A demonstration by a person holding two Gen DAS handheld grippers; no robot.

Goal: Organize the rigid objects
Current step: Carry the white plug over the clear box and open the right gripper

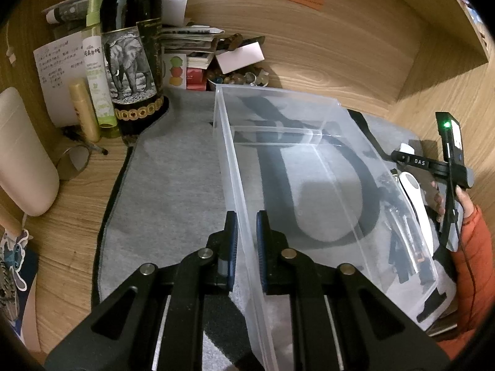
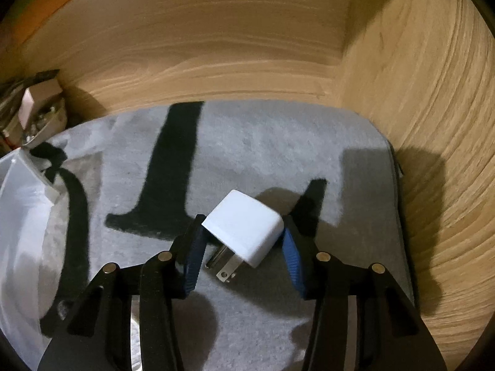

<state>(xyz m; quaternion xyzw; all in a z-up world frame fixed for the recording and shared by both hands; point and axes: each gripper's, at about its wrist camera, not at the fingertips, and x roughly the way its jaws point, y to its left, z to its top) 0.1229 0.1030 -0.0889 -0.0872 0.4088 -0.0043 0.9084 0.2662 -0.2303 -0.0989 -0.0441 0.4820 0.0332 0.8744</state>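
Note:
My left gripper (image 1: 246,221) is shut on the near long wall of a clear plastic box (image 1: 312,167), which stands on a grey mat (image 1: 173,185) with black letters. The box looks empty inside. In the right wrist view a white plug charger (image 2: 244,228) lies on the mat (image 2: 263,142), metal prongs pointing toward the camera. My right gripper (image 2: 241,225) straddles it, with both blue pads (image 2: 289,247) against its sides near the tips. The box's corner (image 2: 27,185) shows at the left. The right gripper's body (image 1: 411,191) and an orange sleeve appear beyond the box's right wall.
A dark bottle with an elephant label (image 1: 130,58), a green spray bottle (image 1: 97,71), a gold tube (image 1: 83,111), papers and a bowl of small trinkets (image 1: 244,77) crowd the back left. Wooden walls (image 2: 417,123) close in behind and to the right of the mat.

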